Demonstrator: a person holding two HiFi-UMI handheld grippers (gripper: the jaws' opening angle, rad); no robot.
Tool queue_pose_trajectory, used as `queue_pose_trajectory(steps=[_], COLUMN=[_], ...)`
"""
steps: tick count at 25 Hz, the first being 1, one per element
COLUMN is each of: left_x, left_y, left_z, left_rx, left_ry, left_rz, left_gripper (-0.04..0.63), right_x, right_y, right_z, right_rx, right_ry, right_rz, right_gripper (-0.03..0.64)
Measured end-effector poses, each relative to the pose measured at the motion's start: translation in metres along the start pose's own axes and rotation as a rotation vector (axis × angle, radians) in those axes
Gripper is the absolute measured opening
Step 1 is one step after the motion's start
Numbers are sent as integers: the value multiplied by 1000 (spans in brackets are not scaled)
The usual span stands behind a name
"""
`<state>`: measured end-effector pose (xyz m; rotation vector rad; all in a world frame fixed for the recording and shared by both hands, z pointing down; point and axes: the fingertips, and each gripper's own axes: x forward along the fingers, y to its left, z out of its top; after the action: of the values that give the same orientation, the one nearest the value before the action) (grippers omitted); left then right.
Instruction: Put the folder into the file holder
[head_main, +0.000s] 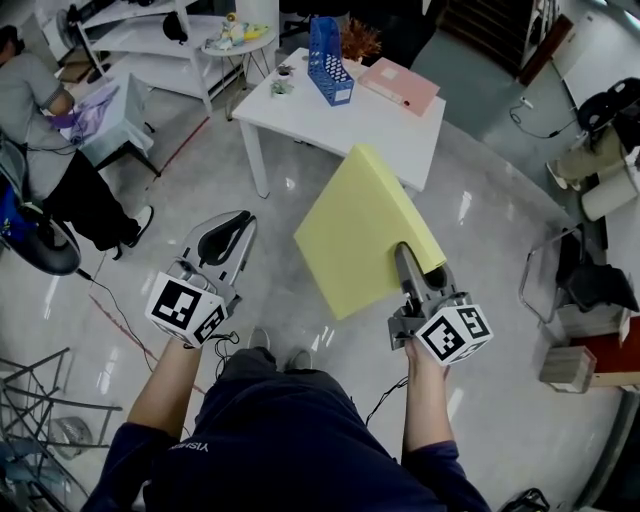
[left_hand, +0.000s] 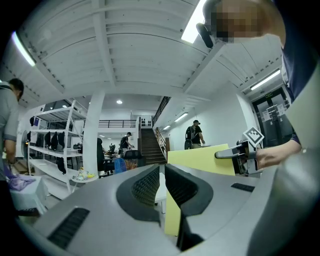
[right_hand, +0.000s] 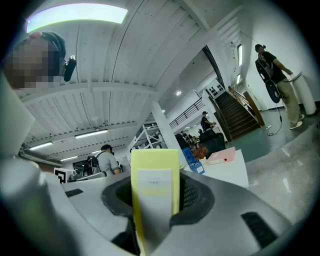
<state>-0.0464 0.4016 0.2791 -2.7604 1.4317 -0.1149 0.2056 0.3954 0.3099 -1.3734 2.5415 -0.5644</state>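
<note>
Well short of the blue file holder (head_main: 328, 62), right gripper (head_main: 405, 256) clamps only the yellow folder (head_main: 358, 225) by its corner, so it may pivot loose; left gripper (head_main: 243, 224) closed, empty.

Left gripper (head_main: 236, 226) jaws seemingly together, right gripper (head_main: 404, 252) jaws clamped

The folder (head_main: 360, 225) sits in the right claw (head_main: 404, 252); at its twelve o'clock, the file holder (head_main: 328, 60) stands on the worktop (head_main: 330, 125).

Your yellow folder (head_main: 365, 225) looks matt and smooth, like card; the blue file holder (head_main: 330, 62) is perforated plastic; the floor (head_main: 500, 300) under you is glossy.
</note>
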Motion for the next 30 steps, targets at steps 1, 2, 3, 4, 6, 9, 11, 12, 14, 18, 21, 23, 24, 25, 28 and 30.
queue_pose_trajectory(steps=[1,2,3,4,6,9,11,12,14,18,21,23,24,25,28,30], left_x=[3,6,9,11,16,23,30,33,40,54,64,72,77,81,92,100], left_y=[0,-1,-1,0,1,6,9,10,14,29,43,52,58,63,81,93], left_z=[0,-1,-1,-1,-1,-2,-3,-3,-5,-11,-16,-19,-20,-22,-27,-30], left_rx=[0,1,1,0,-1,-3,-7,-8,-11,-20,-25,-29,-32,-35,-44,-50], left_ry=[-1,-1,-2,-4,-5,-5,-8,-9,-9,-8,-4,-1,1,3,9,13], left_rz=[0,-1,-1,-2,-2,-3,-5,-6,-8,-10,-15,-17,-18,-20,-25,-29], left_gripper=[57,57,57,57,57,57,57,57,57,57,57,57,57,57,57,57], right_x=[1,2,3,4,6,12,16,19,25,42,57,69,75,81,101,115], right_y=[-3,-5,-8,-10,-14,-19,-24,-26,-31,-38,-44,-48,-50,-52,-56,-59], right_z=[1,1,2,3,4,6,7,8,10,9,7,6,6,5,3,0], right_rx=[1,1,0,0,-1,-2,-3,-4,-7,-10,-9,-7,-6,-5,-2,0], right_ry=[0,-1,-2,-3,-3,2,5,4,3,9,13,19,22,25,35,43], right_rz=[1,1,0,0,-1,-7,-11,-11,-11,-18,-25,-29,-31,-34,-42,-47], right_gripper=[150,150,150,150,150,150,150,150,150,150,150,150,150,150,150,150])
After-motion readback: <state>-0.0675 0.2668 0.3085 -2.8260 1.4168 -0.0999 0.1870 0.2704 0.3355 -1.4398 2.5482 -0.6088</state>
